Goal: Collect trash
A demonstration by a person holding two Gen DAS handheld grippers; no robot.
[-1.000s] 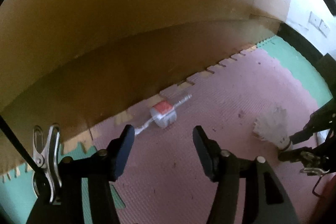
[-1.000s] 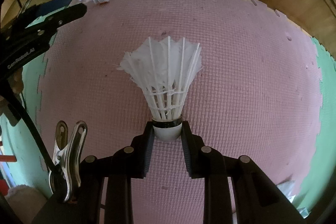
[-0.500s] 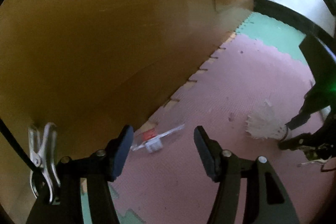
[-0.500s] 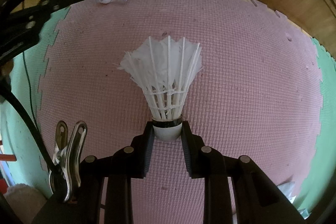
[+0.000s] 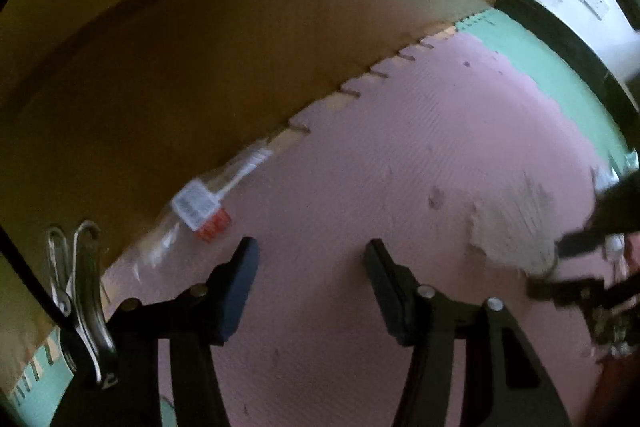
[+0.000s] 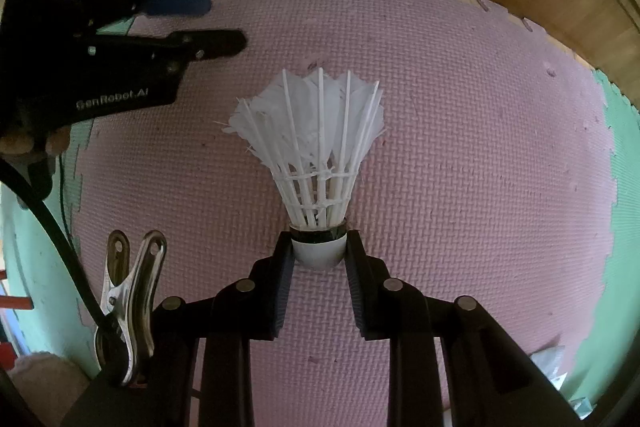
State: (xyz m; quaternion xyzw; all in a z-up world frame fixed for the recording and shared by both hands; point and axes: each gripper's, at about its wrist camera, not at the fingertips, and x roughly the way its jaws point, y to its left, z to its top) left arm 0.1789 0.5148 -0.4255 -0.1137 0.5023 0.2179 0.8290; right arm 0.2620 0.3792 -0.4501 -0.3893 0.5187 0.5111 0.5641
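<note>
Pink mat: clear bottle at its edge, contents unclear.

Both cameras are sitting just behind their own fingers and looking steeply down at the pink foam mat. The right wrist view is facing almost straight down, close over the mat, with the right gripper filling its lower edge. The left wrist view is looking down more slantwise past the left gripper, toward the mat's notched edge and the wooden board beyond. The views are sharing the mat, the plastic bottle at its edge, and the shuttlecock, which is appearing blurred at the left view's right side.
</note>
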